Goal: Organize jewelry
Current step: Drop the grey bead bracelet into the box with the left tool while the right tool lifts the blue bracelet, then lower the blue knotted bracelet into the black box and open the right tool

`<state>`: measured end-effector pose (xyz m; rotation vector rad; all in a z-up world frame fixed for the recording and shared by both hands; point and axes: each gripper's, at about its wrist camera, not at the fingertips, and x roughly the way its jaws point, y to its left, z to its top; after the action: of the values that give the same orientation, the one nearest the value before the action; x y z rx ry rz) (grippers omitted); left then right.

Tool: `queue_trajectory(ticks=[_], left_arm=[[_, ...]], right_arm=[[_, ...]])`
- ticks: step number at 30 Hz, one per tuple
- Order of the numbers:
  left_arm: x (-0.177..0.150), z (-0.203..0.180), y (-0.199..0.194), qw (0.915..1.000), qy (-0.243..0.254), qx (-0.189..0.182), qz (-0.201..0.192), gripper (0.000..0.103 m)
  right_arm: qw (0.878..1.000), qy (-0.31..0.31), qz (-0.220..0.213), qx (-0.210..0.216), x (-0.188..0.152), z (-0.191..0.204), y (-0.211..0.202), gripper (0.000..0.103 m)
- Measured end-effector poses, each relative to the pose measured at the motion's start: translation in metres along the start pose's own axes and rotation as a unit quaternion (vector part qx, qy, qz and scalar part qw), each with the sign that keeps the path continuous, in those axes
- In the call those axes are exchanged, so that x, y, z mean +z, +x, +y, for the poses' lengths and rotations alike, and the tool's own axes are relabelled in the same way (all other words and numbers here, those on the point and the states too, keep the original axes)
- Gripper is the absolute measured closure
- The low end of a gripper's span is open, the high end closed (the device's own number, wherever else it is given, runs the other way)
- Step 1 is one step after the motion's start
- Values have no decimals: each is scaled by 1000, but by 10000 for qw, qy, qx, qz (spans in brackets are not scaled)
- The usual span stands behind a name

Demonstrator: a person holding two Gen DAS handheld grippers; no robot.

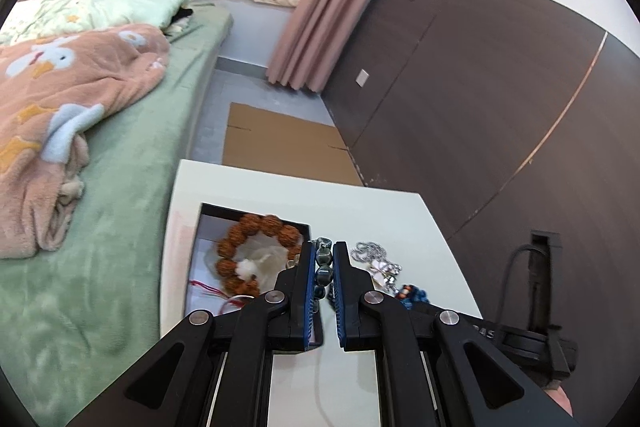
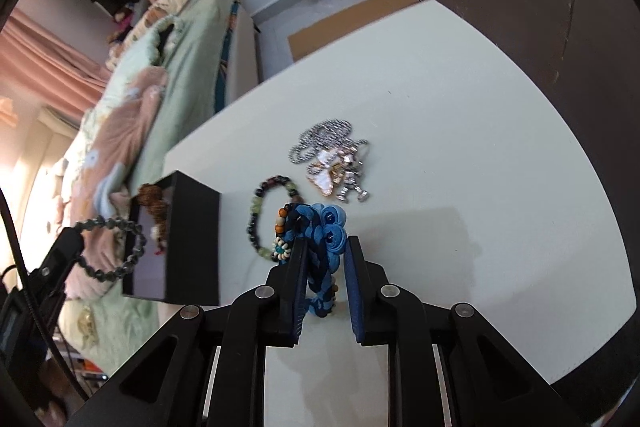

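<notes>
My left gripper (image 1: 323, 259) is shut on a dark grey bead bracelet (image 1: 323, 269) and holds it above the right edge of the black jewelry box (image 1: 256, 217); the bracelet also shows hanging from that gripper in the right wrist view (image 2: 116, 247). The box (image 2: 192, 239) holds a brown seed-bead bracelet (image 1: 256, 251). My right gripper (image 2: 326, 247) stands part open around a blue braided flower bracelet (image 2: 320, 231) lying on the white table (image 2: 460, 131). A green and dark bead bracelet (image 2: 264, 219) and a silver chain with a butterfly pendant (image 2: 332, 159) lie nearby.
The white table (image 1: 380, 211) stands beside a bed with a green sheet (image 1: 132, 163) and a pink blanket (image 1: 68, 99). A dark wood wall panel (image 1: 480, 87) runs on the right. Flat cardboard (image 1: 280, 143) lies on the floor beyond the table.
</notes>
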<state>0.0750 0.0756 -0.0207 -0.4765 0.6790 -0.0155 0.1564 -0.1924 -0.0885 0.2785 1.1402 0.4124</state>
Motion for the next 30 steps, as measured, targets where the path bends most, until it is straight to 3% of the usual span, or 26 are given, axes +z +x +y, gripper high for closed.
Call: queue_trajectory(ticks=[9, 13, 14, 17, 18, 30], left_arm=[[2, 11, 2, 9997, -228, 108, 31, 94], [3, 17, 14, 9983, -384, 198, 380, 92], [3, 20, 17, 9975, -463, 208, 498, 87], [2, 28, 21, 9958, -665, 202, 594, 45], [3, 30, 18, 9958, -727, 199, 512, 36], [16, 44, -5, 9950, -947, 327, 42, 34]], right_arm=[[9996, -75, -155, 231, 5, 19, -4, 83], [9992, -119, -199, 325, 7, 26, -4, 83], [9991, -138, -215, 345, 7, 27, -5, 83], [9986, -183, -270, 421, 8, 31, -6, 83], [9984, -185, -284, 443, 8, 32, -6, 83], [9904, -396, -731, 1106, 14, 58, -20, 83]])
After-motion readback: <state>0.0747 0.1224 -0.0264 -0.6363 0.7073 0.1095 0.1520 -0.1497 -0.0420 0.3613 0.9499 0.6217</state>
